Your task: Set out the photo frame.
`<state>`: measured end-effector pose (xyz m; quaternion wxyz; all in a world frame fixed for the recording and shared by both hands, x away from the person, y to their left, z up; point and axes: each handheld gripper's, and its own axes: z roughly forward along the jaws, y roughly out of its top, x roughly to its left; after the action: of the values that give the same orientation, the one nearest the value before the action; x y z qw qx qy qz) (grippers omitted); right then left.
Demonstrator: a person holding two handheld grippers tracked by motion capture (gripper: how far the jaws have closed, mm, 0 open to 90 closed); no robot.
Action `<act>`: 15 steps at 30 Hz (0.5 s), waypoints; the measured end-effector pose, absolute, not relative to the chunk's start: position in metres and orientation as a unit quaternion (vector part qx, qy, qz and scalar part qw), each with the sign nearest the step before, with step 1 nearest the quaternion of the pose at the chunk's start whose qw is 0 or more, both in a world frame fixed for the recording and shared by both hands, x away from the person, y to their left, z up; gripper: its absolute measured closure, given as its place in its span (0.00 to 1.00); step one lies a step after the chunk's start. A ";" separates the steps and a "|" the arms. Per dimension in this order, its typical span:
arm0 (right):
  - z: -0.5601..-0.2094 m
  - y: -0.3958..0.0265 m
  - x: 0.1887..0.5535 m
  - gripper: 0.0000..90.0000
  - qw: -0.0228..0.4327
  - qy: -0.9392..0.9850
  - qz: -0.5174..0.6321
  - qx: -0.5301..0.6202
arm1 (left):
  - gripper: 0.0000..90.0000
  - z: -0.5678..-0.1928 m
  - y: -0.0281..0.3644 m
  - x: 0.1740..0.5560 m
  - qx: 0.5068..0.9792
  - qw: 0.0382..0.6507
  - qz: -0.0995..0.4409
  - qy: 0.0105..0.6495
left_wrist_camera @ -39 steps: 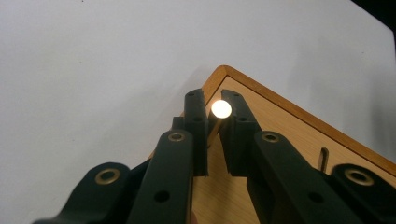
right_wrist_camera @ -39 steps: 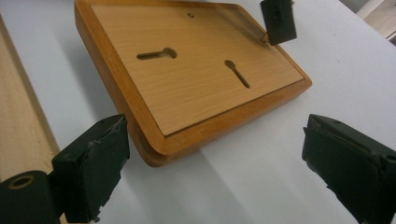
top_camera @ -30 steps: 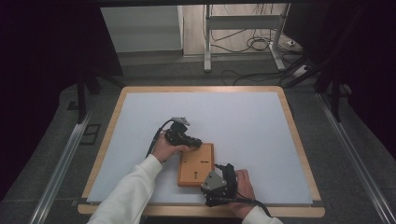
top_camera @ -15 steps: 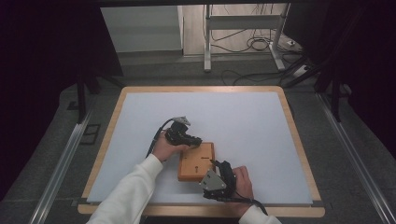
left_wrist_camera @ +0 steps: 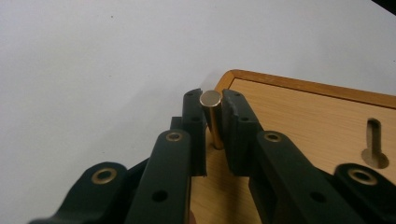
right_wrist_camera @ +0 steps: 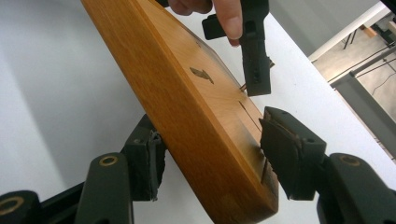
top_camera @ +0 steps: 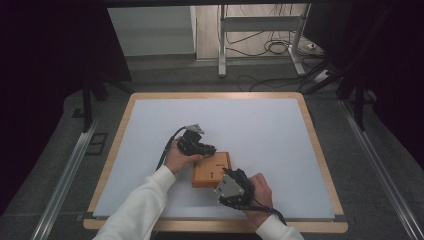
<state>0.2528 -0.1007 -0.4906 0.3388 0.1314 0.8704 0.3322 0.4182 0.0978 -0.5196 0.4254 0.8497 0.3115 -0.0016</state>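
Observation:
A flat wooden block [top_camera: 212, 170] lies on the white table top near its front. A brass pin [left_wrist_camera: 215, 126] stands upright in the block near one corner. My left gripper [top_camera: 204, 149] reaches in from the left, and in the left gripper view [left_wrist_camera: 212, 105] its pads lie against the pin on both sides; its jaws have just been opening slightly. My right gripper [top_camera: 231, 186] is at the block's near corner. Its jaws [right_wrist_camera: 215, 135] have just been closing and straddle the block's [right_wrist_camera: 196, 107] edge, one pad under it, one on its top face.
The block's top face has a keyhole slot [left_wrist_camera: 374, 142]. The white surface [top_camera: 260, 125] has a wooden border [top_camera: 320, 150]. Beyond the table stand a metal frame [top_camera: 260, 30] and cables [top_camera: 272, 47] on the floor. The left gripper [right_wrist_camera: 254, 51] hangs over the block's far end.
My right gripper has moved up to the block's near corner and its jaws have narrowed around the edge. The block has turned slightly. The left gripper has stayed put.

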 end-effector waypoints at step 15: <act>-0.486 -0.106 0.256 0.49 0.341 0.864 0.343 0.138 | 0.50 -0.501 0.151 0.394 0.815 0.446 0.085 0.359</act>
<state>0.2565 -0.1055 -0.4862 0.3412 0.1375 0.8645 0.3426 0.3940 0.1514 -0.5009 0.4459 0.8154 0.3592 0.0855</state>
